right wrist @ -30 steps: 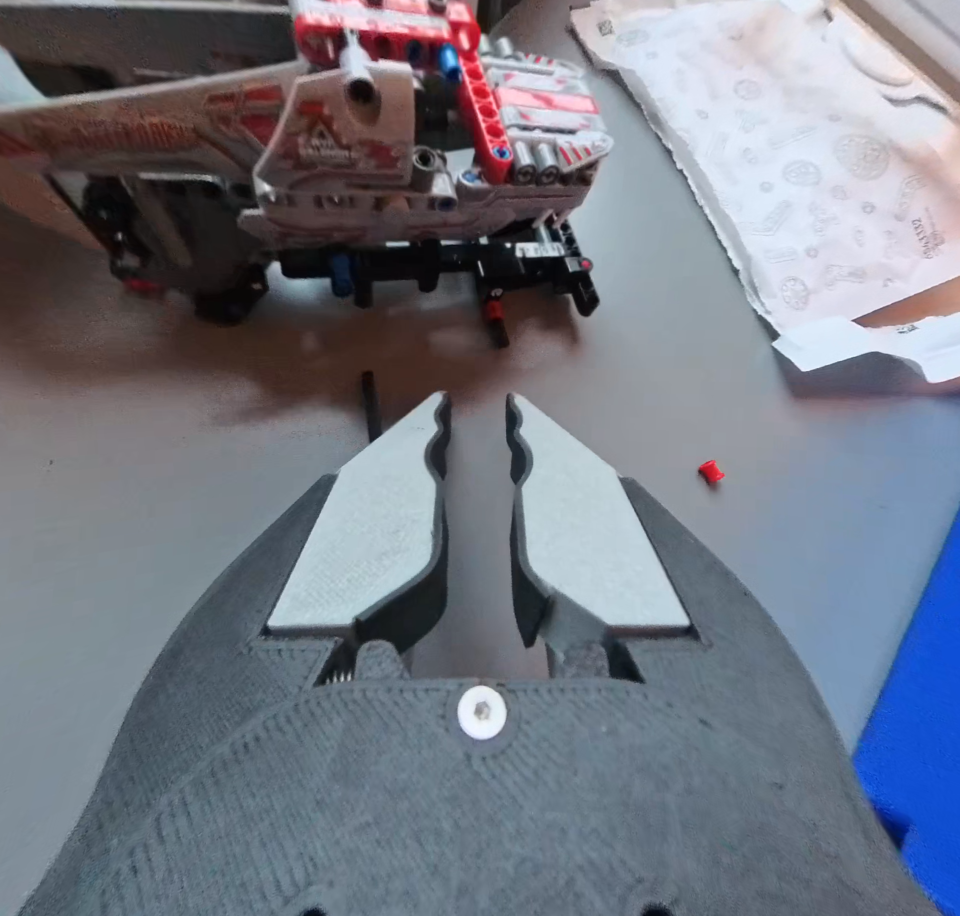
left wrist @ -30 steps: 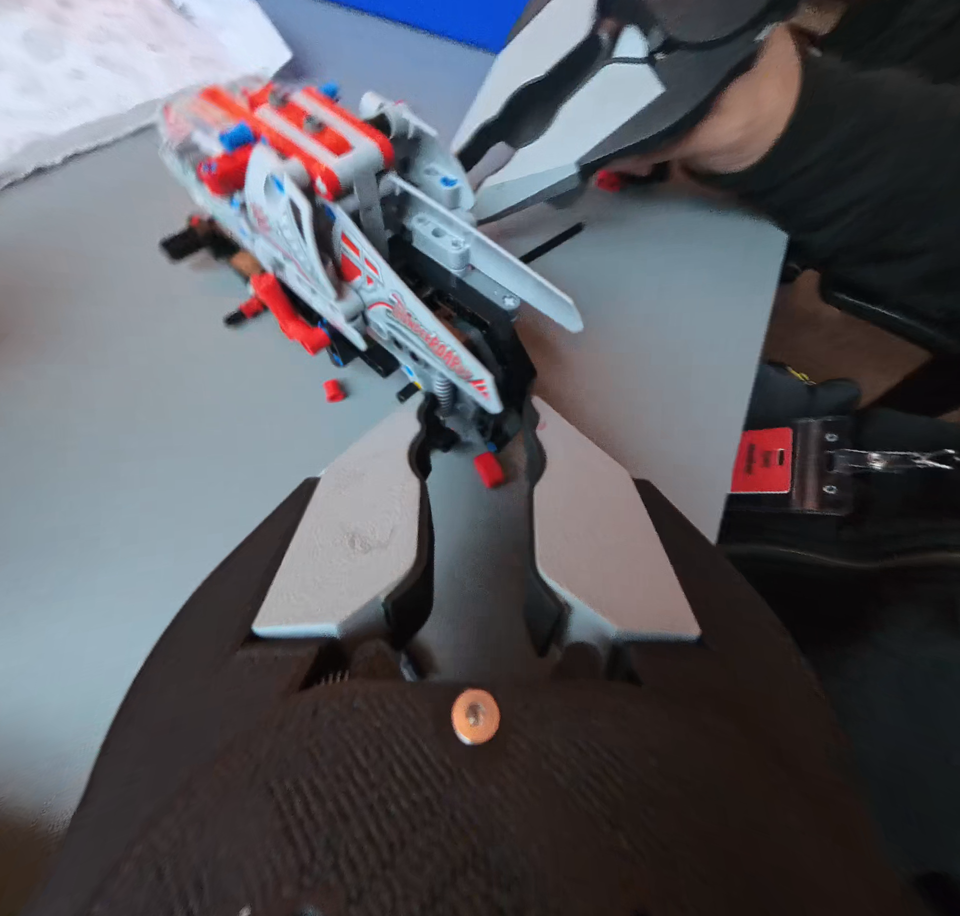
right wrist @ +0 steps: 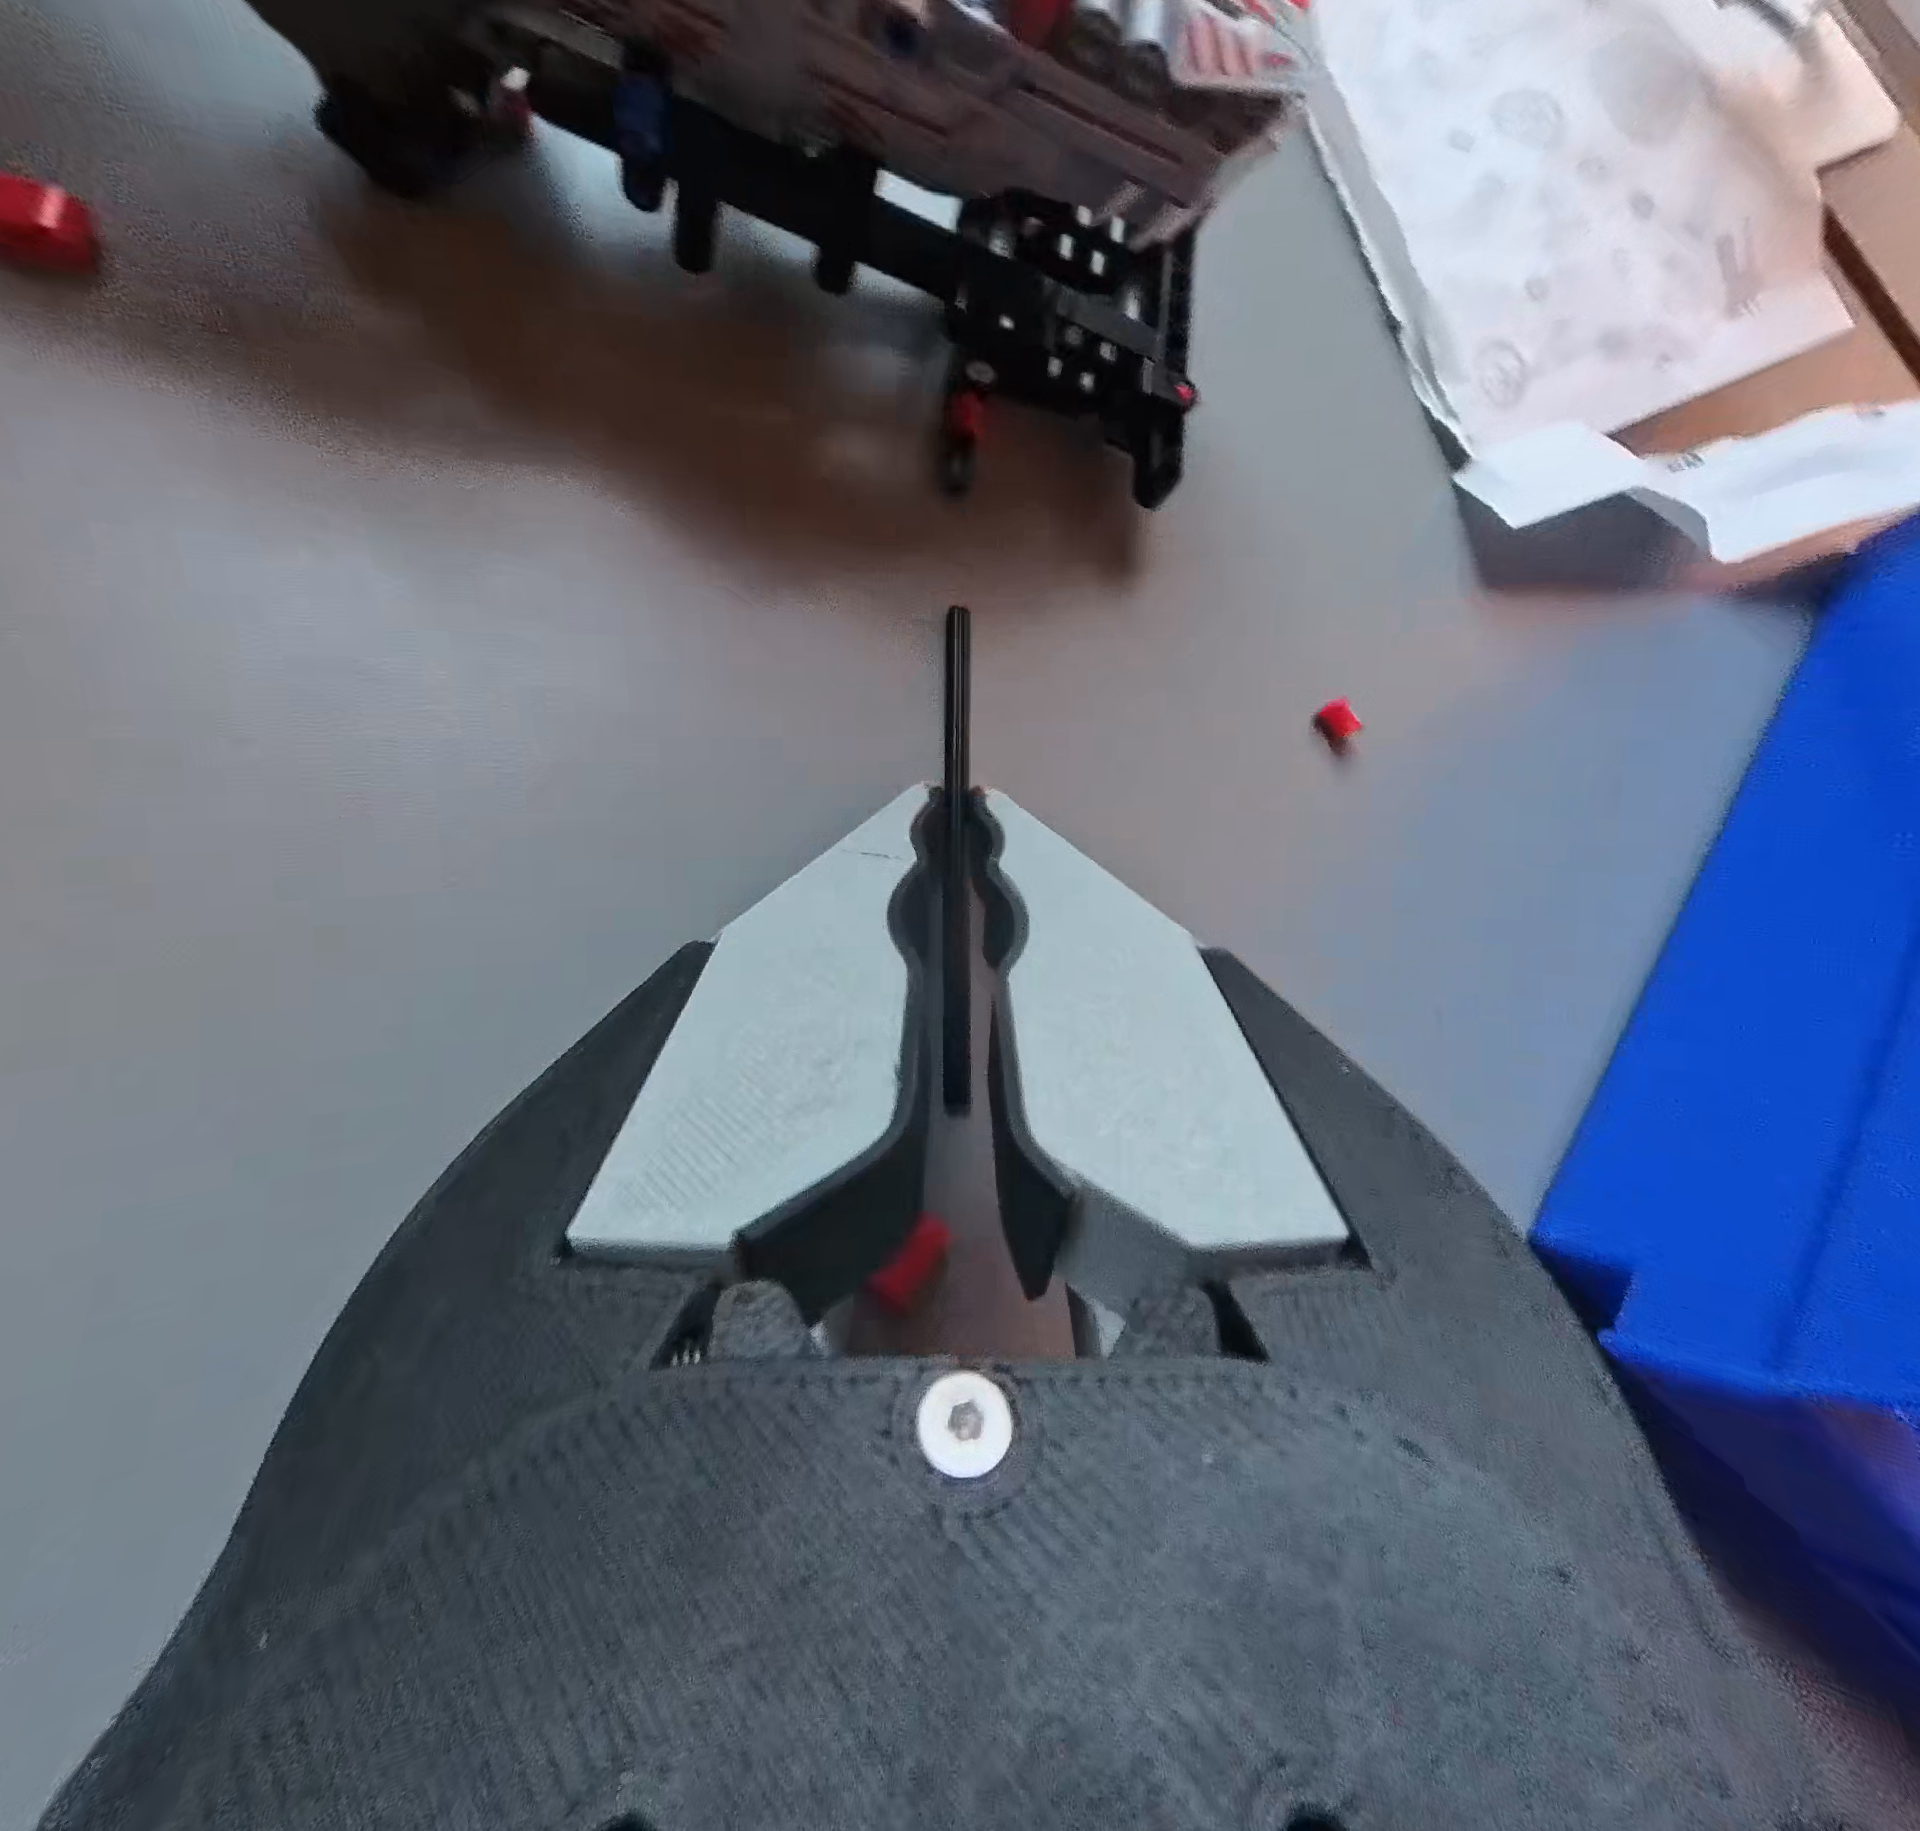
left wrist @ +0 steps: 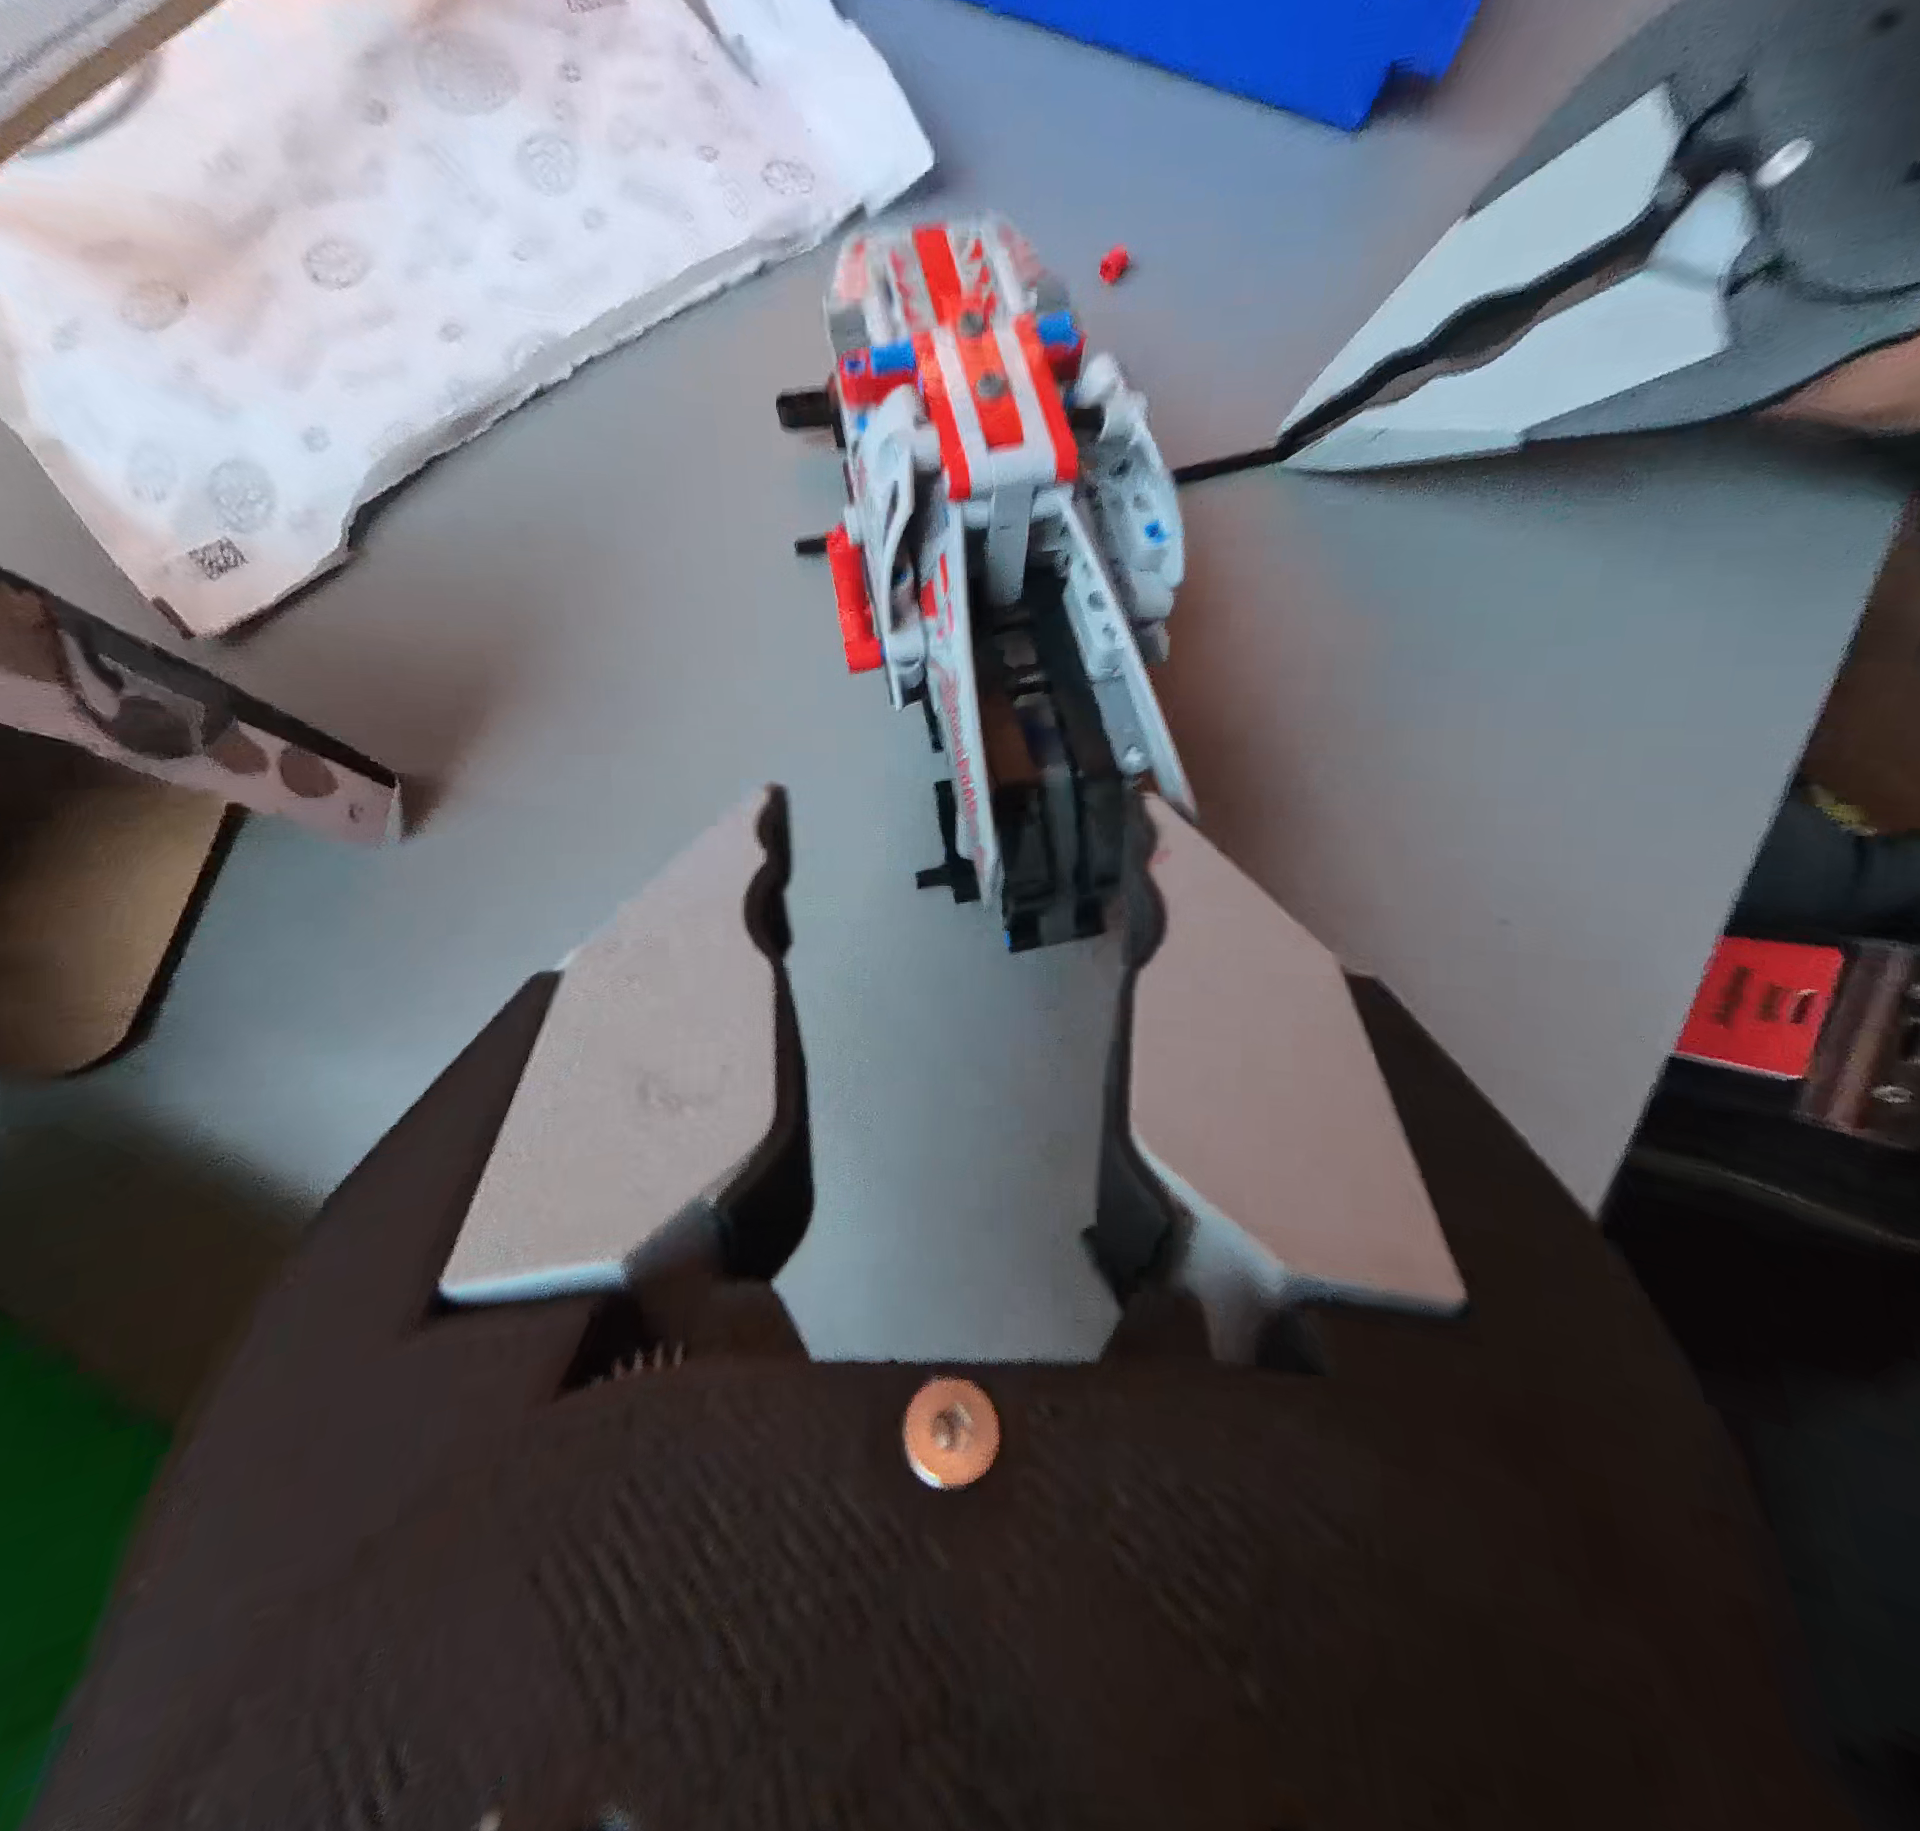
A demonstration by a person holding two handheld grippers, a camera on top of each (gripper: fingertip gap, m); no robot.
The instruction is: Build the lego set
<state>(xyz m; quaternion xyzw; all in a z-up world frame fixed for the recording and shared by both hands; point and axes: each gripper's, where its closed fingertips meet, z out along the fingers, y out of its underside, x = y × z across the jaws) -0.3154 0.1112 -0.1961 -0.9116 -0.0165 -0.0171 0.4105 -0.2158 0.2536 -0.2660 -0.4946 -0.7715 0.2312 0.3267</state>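
The red, white and grey lego model (left wrist: 987,534) stands on the grey table (left wrist: 520,950), its black rear end just inside my left gripper's right finger. My left gripper (left wrist: 961,825) is open and grips nothing. My right gripper (right wrist: 956,794) is shut on a thin black axle (right wrist: 956,701) that sticks out forward toward the model's black underside (right wrist: 1070,327). The right gripper also shows in the left wrist view (left wrist: 1294,436), to the right of the model, with the axle (left wrist: 1226,467) at its tip.
Small red pieces lie loose: one by the blue bin (right wrist: 1337,721), one at the left (right wrist: 42,223), one under the right gripper (right wrist: 909,1272). A blue bin (right wrist: 1766,950) stands at the right. A torn paper bag (left wrist: 364,275) and cardboard (left wrist: 187,732) lie to the left. The grippers' ends are close to 20 centimeters from one another.
My left gripper has opened and let go of the model, which now sits level on the table. My right gripper has shut on the black axle.
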